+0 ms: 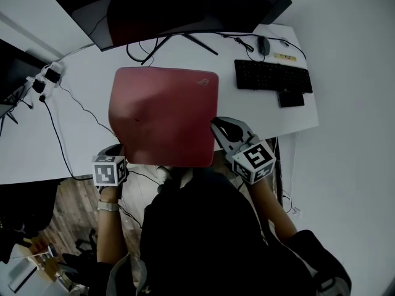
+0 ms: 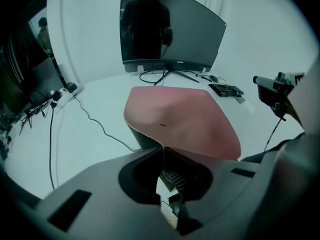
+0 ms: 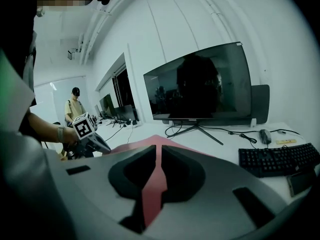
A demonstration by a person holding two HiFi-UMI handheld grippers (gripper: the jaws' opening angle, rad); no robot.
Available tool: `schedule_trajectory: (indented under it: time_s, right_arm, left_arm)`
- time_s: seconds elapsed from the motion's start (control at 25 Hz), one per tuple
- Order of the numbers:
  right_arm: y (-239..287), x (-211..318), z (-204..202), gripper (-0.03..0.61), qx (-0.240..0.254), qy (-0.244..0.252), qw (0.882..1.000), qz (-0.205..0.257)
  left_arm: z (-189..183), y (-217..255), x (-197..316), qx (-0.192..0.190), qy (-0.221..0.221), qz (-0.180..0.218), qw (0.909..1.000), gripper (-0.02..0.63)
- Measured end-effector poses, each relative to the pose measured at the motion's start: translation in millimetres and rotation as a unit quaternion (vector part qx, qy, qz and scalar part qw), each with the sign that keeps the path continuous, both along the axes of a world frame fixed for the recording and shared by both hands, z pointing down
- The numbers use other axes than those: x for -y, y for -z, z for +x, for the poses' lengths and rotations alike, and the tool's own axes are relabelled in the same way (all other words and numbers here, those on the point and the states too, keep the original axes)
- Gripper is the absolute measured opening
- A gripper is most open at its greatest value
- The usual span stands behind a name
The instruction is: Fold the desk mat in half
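Red desk mat [image 1: 163, 113] slopes down toward the monitor [image 1: 173, 5].

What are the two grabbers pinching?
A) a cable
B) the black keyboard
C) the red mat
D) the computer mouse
C: the left gripper and the right gripper are each shut on the near edge of the red mat; its red edge shows between both pairs of jaws.

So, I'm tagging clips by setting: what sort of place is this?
Probably an office or lab: a white desk with a big monitor and a keyboard, and more screens on desks behind.
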State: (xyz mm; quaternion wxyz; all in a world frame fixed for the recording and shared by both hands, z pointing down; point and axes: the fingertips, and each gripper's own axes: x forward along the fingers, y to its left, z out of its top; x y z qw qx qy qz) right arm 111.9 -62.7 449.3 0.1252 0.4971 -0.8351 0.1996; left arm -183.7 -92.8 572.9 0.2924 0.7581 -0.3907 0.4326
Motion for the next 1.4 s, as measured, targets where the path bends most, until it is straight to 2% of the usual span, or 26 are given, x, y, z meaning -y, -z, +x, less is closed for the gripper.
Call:
schedule_trajectory:
  time_s: [0.52,0.88,1.4]
  right_arm:
    - [-6,33,52,0.041,0.022,0.033,0.999,-0.004]
    - [-13,42,92,0.041,0.032,0.046,0.998,-0.005]
    - [-28,31,131,0.041,0.048,0.041,0.998,-0.02]
  left_arm:
    - [71,8,18,-0.009,0.02,0.0,0.9998,0.026]
    - [118,8,24,0.003,0.032,0.001,0.9995,0.025]
    - [192,27,44,-0.01,-0.011,0.016,0.9998,0.025]
